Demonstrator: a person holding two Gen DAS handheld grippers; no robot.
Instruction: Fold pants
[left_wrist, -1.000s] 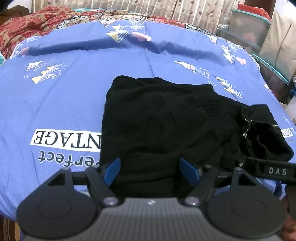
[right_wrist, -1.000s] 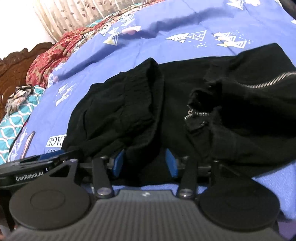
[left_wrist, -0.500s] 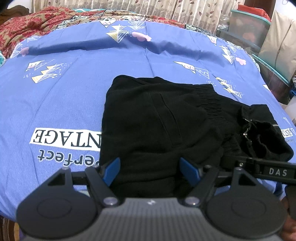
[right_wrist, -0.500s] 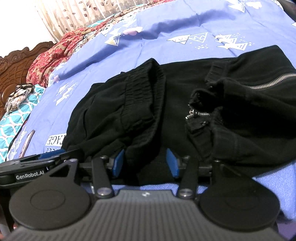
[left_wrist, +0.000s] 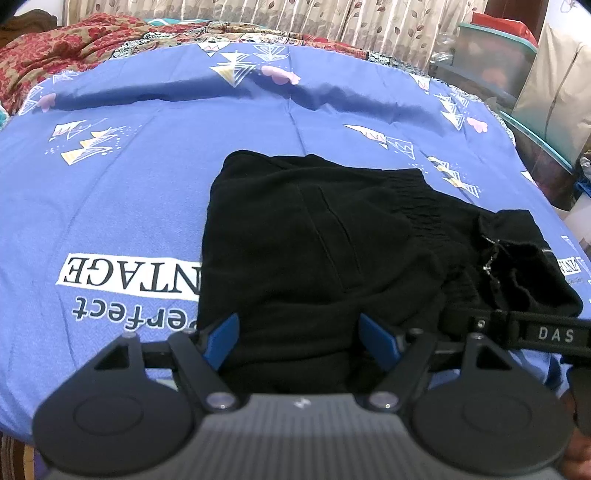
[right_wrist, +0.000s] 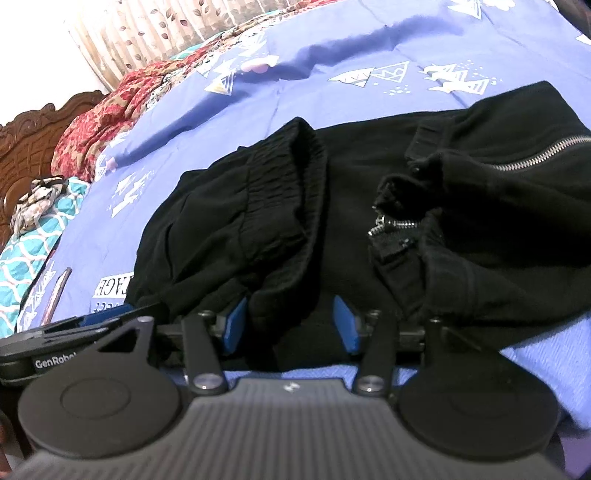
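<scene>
— Holding steady: your left gripper (left_wrist: 297, 341) and right gripper (right_wrist: 290, 321), fingers spread, straddle the black pants (left_wrist: 314, 251) at the bed's (left_wrist: 147, 155) near edge.

— Changed?

— Barely; nothing gripped yet, so the next fold waits.

The near hem of the pants (left_wrist: 295, 266) drops behind my left gripper (left_wrist: 301, 341), so I cannot tell whether my fingers (left_wrist: 221, 338) touch cloth. The pants hide part of the bedsheet (left_wrist: 147, 177) lettering. On the right, the zipper (right_wrist: 546, 153) runs past the picture's edge.
</scene>
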